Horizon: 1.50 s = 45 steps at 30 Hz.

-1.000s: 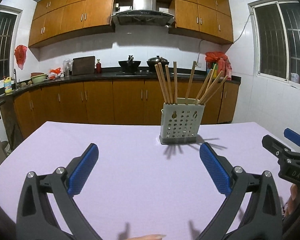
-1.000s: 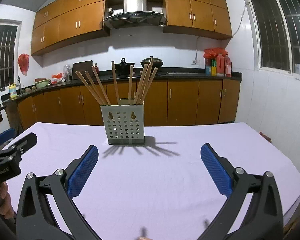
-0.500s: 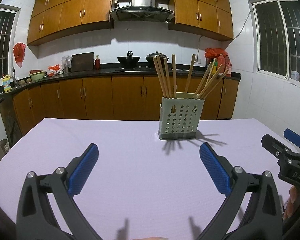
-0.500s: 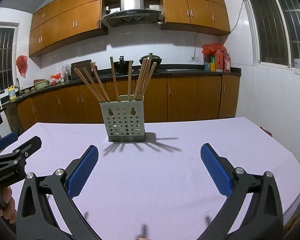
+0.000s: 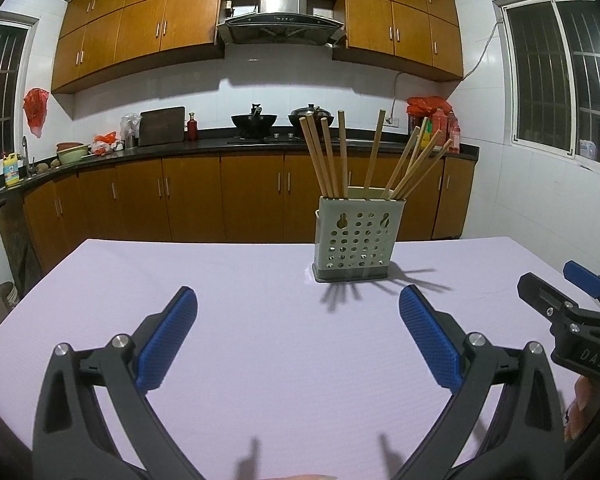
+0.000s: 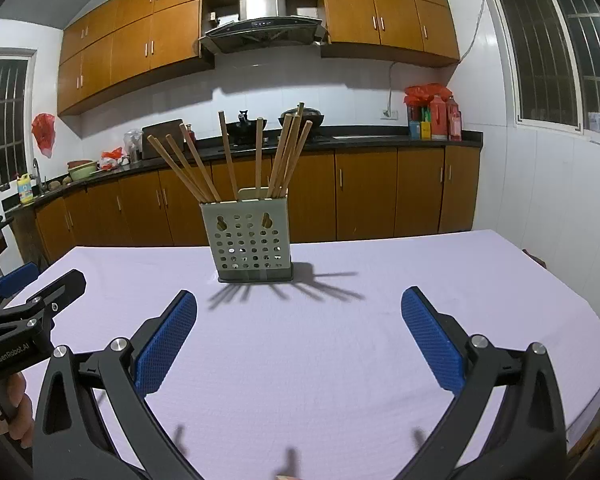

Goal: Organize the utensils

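Chopsticks (image 5: 342, 156) all in caddy (image 5: 356, 240) mid-bench (image 5: 260, 340), so yr left tool (image 5: 298, 312) & right tool (image 6: 298, 312) hang released, holding nothing

Home kitchen: wooden cabinets (image 5: 140, 36), range hood (image 5: 280, 20), wok (image 5: 254, 119).

Wooden cabinets (image 5: 188, 200) line white-tiled walls (image 5: 148, 96) — barred windows (image 5: 560, 76) dark outside.

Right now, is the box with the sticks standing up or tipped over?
Standing up. The holder sits flat on the purple table, and its chopsticks poke out the top.
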Each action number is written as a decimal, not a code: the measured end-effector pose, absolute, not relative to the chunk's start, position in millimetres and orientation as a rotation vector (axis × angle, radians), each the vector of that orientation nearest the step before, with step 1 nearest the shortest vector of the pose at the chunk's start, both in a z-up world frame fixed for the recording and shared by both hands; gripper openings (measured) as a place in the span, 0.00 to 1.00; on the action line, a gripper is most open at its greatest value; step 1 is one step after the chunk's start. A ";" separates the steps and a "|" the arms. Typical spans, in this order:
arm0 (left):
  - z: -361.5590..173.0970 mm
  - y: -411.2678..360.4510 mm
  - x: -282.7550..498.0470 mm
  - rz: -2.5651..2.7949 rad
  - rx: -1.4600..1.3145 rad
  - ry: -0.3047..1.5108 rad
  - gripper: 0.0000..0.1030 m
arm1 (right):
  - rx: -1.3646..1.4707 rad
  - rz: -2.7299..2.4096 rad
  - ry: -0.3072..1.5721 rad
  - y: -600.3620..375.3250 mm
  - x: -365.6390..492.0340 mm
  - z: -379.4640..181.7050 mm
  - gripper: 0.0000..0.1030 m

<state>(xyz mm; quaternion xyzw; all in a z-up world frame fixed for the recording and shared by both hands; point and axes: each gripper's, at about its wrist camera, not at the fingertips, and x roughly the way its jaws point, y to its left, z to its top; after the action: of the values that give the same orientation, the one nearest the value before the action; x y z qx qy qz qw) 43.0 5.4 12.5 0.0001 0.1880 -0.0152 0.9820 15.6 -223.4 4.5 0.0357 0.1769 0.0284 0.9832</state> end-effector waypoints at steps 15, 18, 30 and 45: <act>12.5 5.1 43.1 -0.030 -0.001 0.379 0.96 | 0.076 0.059 0.359 -223.4 16.6 2.5 0.98; 12.6 4.6 42.9 -0.030 0.000 0.378 0.96 | 0.077 0.059 0.359 -222.9 16.5 2.6 0.98; 12.9 3.7 43.1 -0.030 -0.001 0.379 0.96 | 0.079 0.058 0.360 -222.2 17.0 0.5 0.98; 12.5 3.2 42.8 -0.030 -0.001 0.381 0.96 | 0.081 0.057 0.361 -221.3 16.8 1.0 0.98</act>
<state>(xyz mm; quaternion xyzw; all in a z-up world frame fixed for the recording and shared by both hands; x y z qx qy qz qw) 42.8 3.2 12.5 -0.0005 0.1893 -0.0150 0.9818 16.8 -221.3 1.0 0.0402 0.1794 0.0283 0.9825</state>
